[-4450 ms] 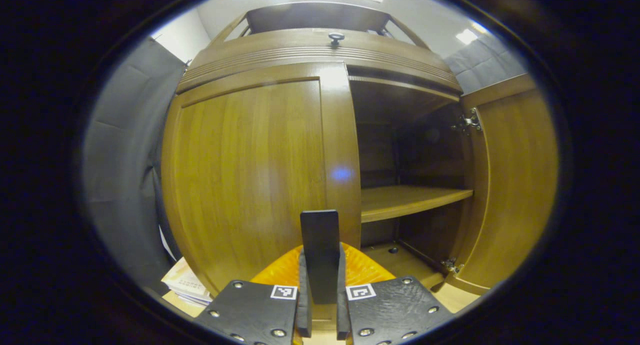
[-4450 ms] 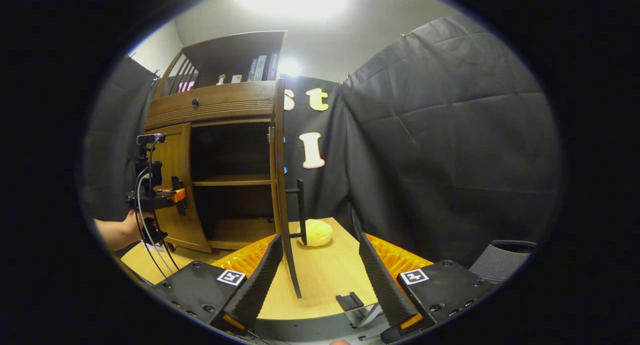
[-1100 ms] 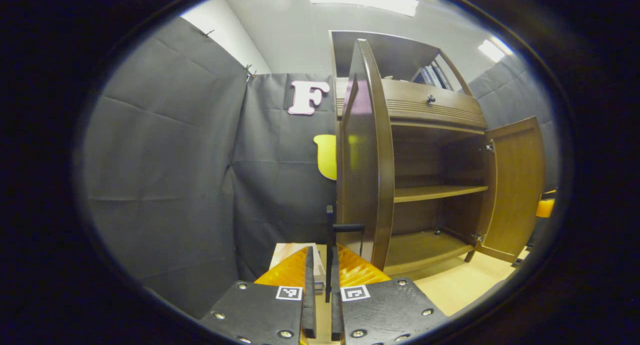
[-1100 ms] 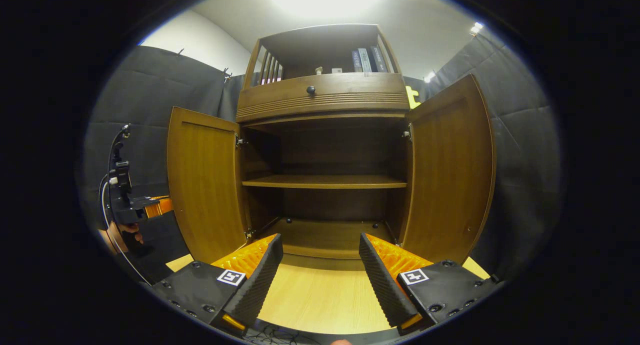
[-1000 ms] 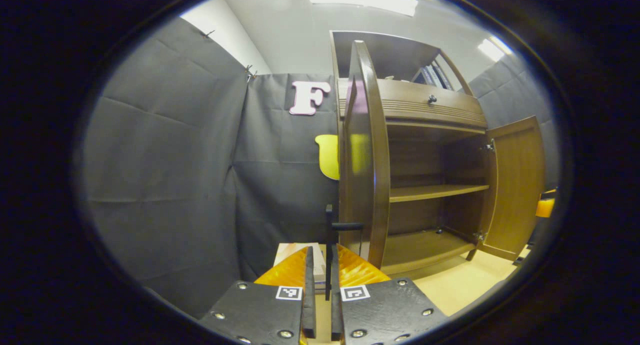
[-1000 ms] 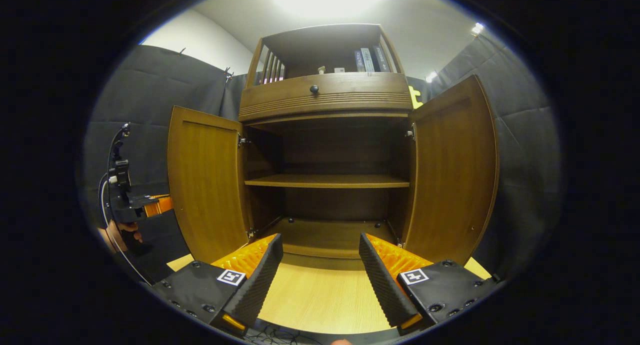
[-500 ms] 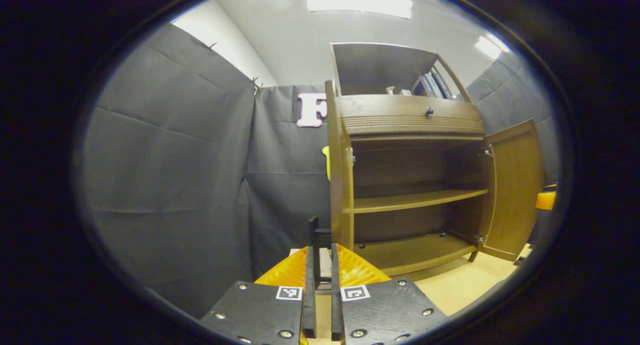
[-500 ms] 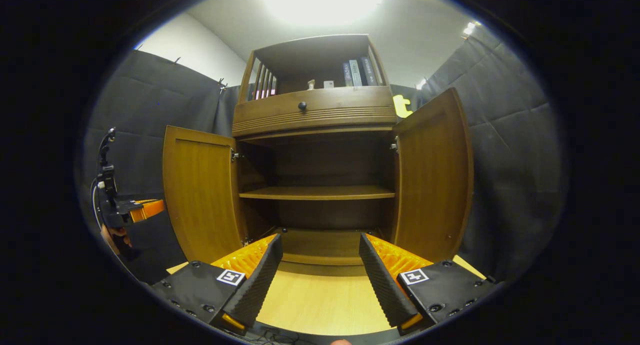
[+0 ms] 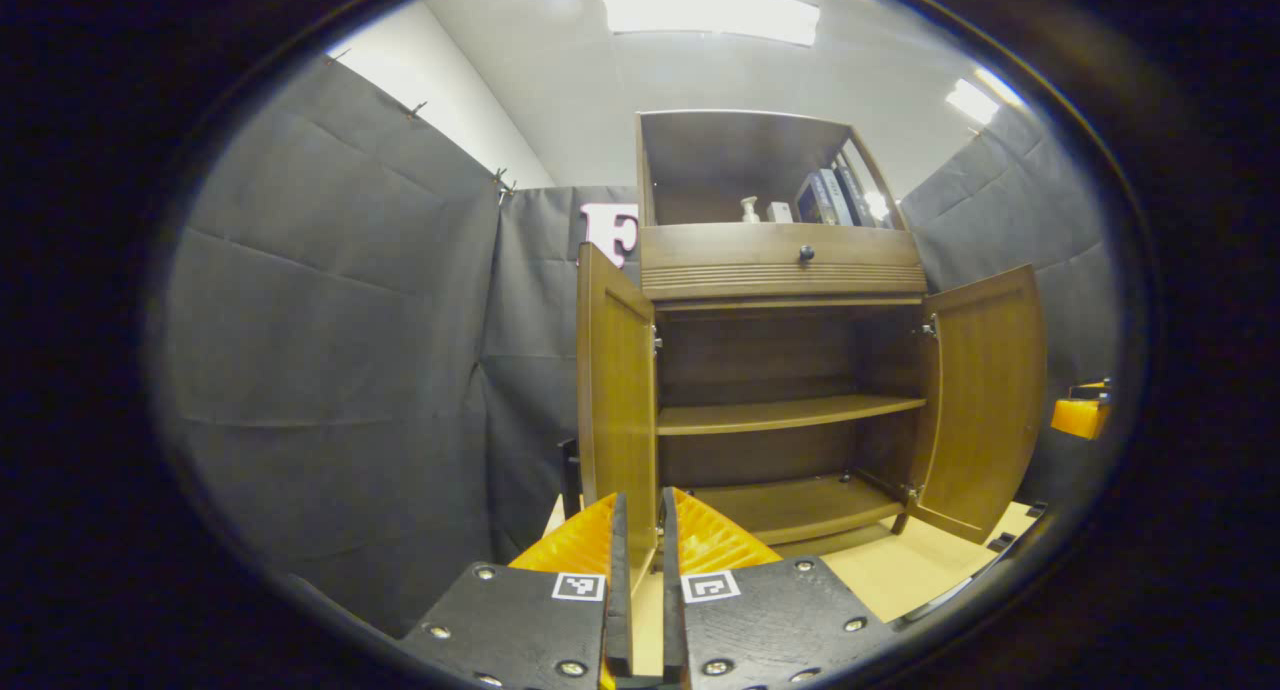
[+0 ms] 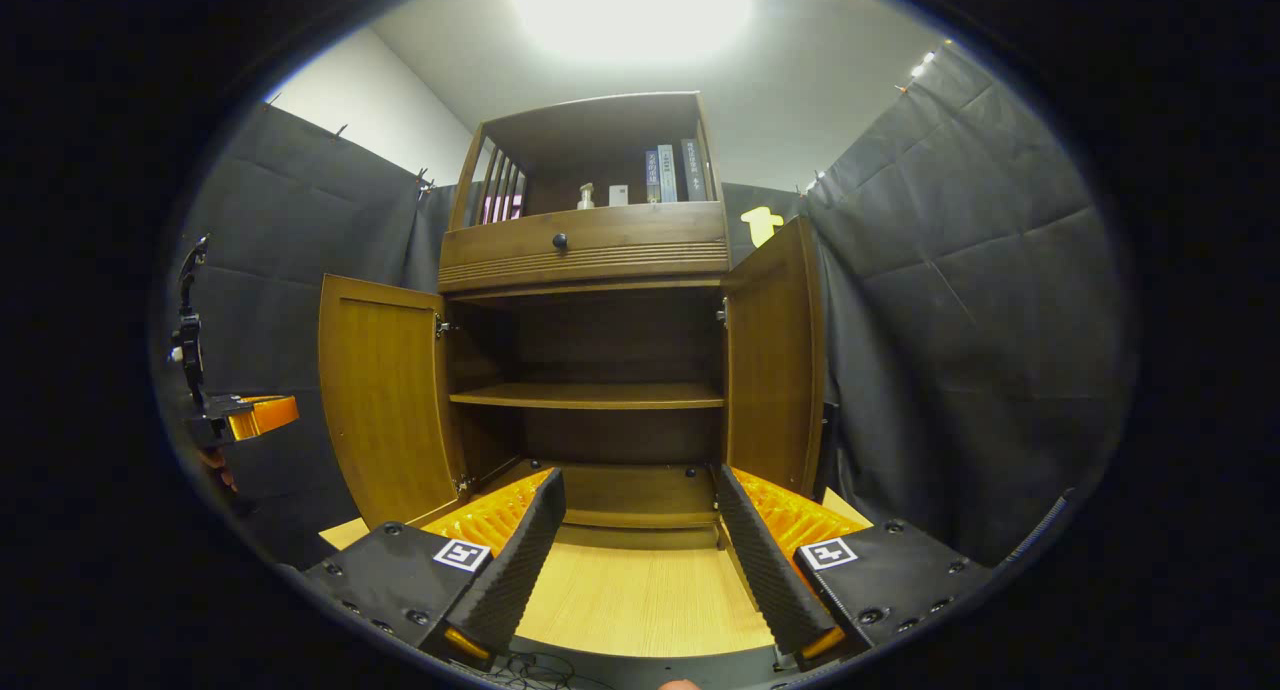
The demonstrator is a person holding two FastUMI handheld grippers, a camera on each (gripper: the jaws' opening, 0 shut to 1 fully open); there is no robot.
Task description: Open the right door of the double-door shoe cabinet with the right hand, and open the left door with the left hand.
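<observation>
left gripper view: left tongs (image 9: 640,570) have let go the left door (image 9: 615,390), nearly closed and empty; right tongs (image 10: 640,560) gape empty before the right door (image 10: 770,370); both doors look open, task done.

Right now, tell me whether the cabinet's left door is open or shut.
Open. The left door stands swung out from the cabinet, hinges exposed, and the shelf shows behind it.
</observation>
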